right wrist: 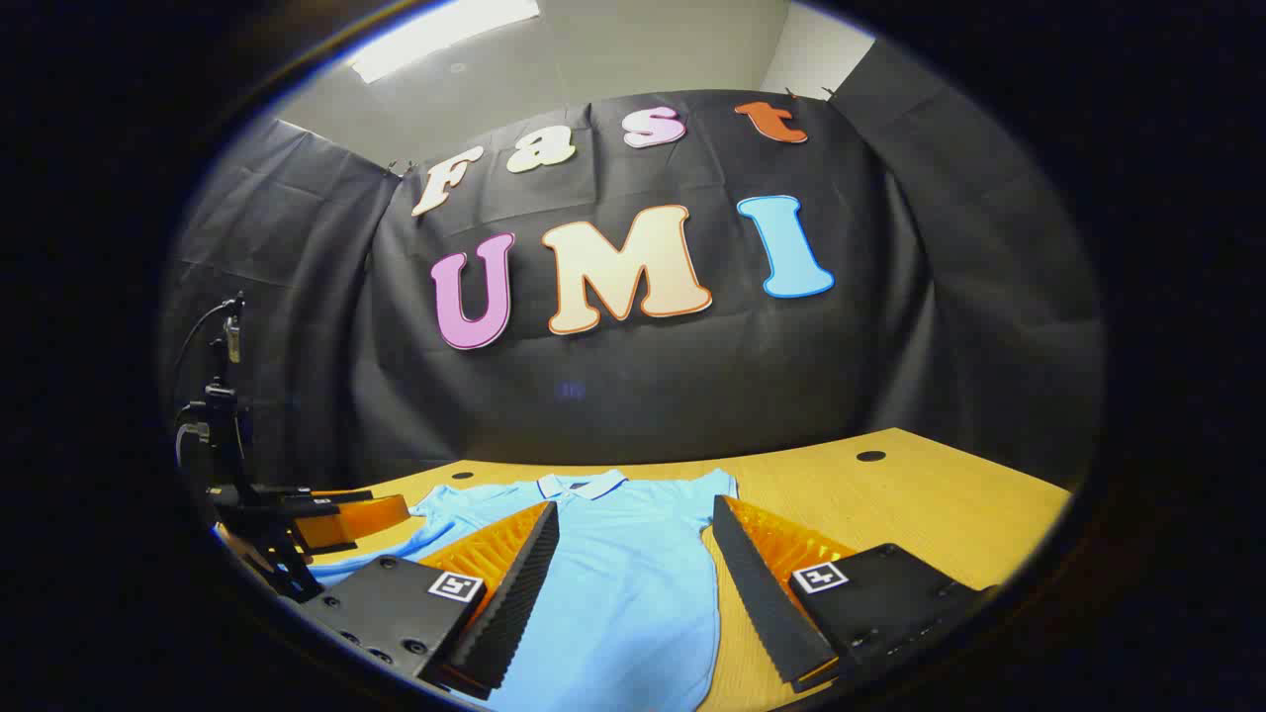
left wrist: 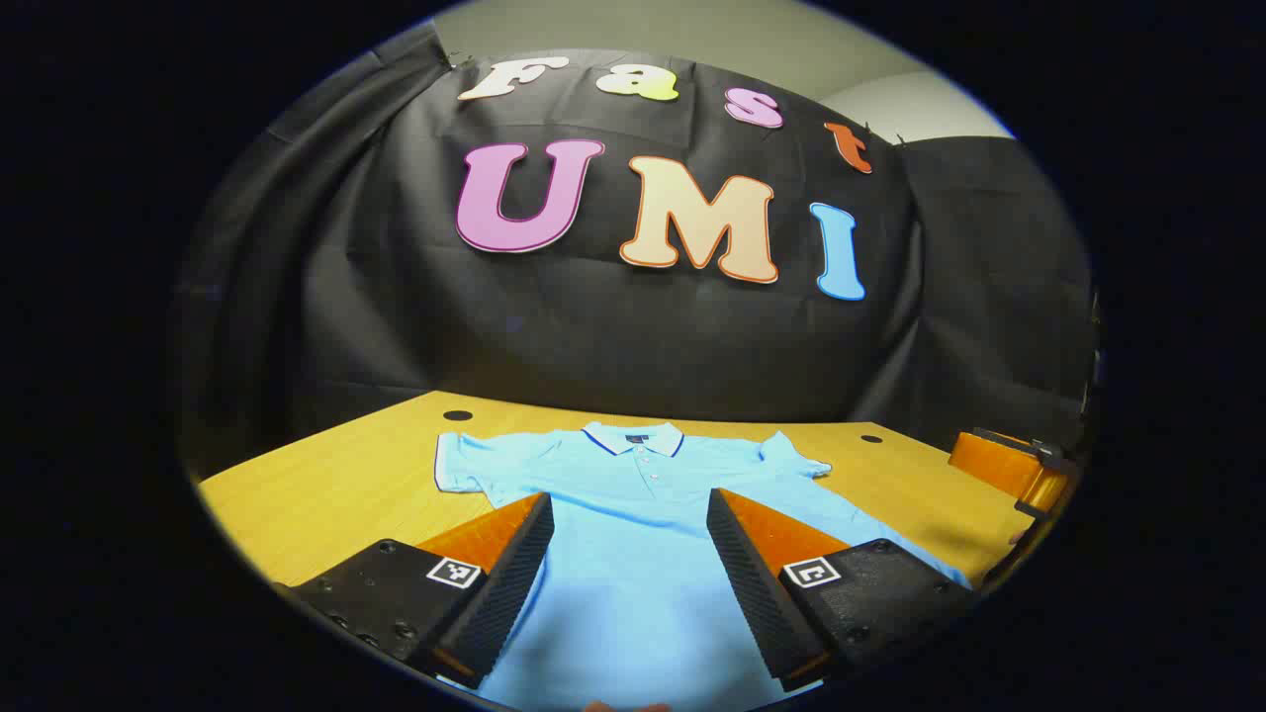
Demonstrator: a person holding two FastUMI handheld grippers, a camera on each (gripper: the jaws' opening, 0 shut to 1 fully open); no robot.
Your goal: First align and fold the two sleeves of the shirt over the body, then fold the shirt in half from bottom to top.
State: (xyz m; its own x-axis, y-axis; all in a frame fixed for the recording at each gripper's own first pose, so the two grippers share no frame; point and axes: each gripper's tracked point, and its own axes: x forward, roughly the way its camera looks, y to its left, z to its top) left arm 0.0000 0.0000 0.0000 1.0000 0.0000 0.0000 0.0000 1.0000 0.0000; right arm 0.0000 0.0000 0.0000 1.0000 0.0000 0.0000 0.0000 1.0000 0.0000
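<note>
A light blue polo shirt point(left wrist: 633, 583) lies flat and face up on the wooden table point(left wrist: 326, 494), its white-edged collar point(left wrist: 633, 437) at the far side. Both short sleeves are spread out, one to the left point(left wrist: 457, 467) and one to the right point(left wrist: 796, 458). My left gripper point(left wrist: 629, 497) stands open above the shirt's lower body with nothing between its fingers. In the right gripper view the same shirt point(right wrist: 623, 583) runs away from me, collar point(right wrist: 584, 485) far. My right gripper point(right wrist: 634, 506) is open over the shirt's right side, holding nothing.
The other gripper shows at the right edge point(left wrist: 1009, 465) of the left gripper view and at the left point(right wrist: 297, 529) of the right gripper view. Small dark holes point(left wrist: 457, 415) point(right wrist: 870, 456) mark the table's far corners. Black cloth walls close the back.
</note>
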